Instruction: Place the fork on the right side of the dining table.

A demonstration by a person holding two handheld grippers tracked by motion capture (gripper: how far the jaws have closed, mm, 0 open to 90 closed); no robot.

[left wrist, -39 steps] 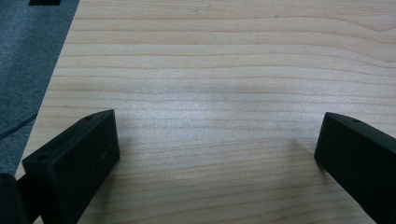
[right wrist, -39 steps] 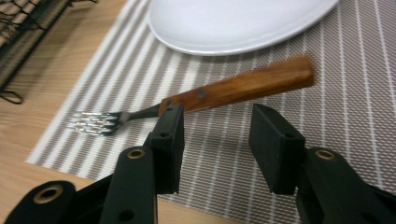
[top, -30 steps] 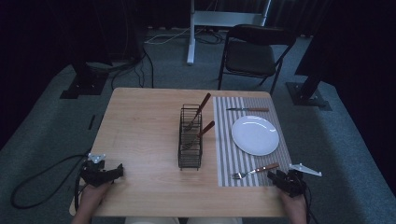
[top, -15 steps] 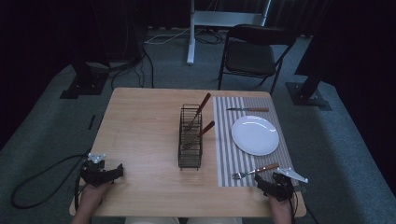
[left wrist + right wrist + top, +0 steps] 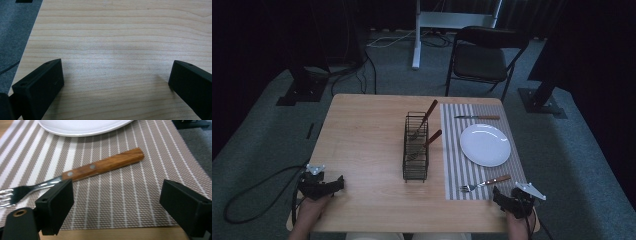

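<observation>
Presently I hold the right gripper (image 5: 512,199) at the near edge of the striped placemat (image 5: 457,165), its jaws spread wide and empty. The fork (image 5: 486,183), the thing in hand here, lies flat on the placemat just beyond the gripper, between it and the white plate (image 5: 485,145). In the right gripper view the fork (image 5: 100,167) shows its wooden handle crossing the gap between the jaws, a little ahead of them, with the tines passing behind the left jaw and the handle's butt toward the right. Its long axis thus runs across the gripper's line of approach, slightly slanted, so I judge that a short advance forward and down, with perhaps a small turn of the wrist, would set the jaws on either side of the handle.

Relative to the fork, the left gripper (image 5: 323,186) sits well apart, beyond the wire caddy (image 5: 416,146) at the far side of the wooden table (image 5: 362,135); its jaws, too, stand wide over bare wood (image 5: 112,50). The right hand is by far the nearer. A knife (image 5: 477,117) lies on the placemat beyond the plate.
</observation>
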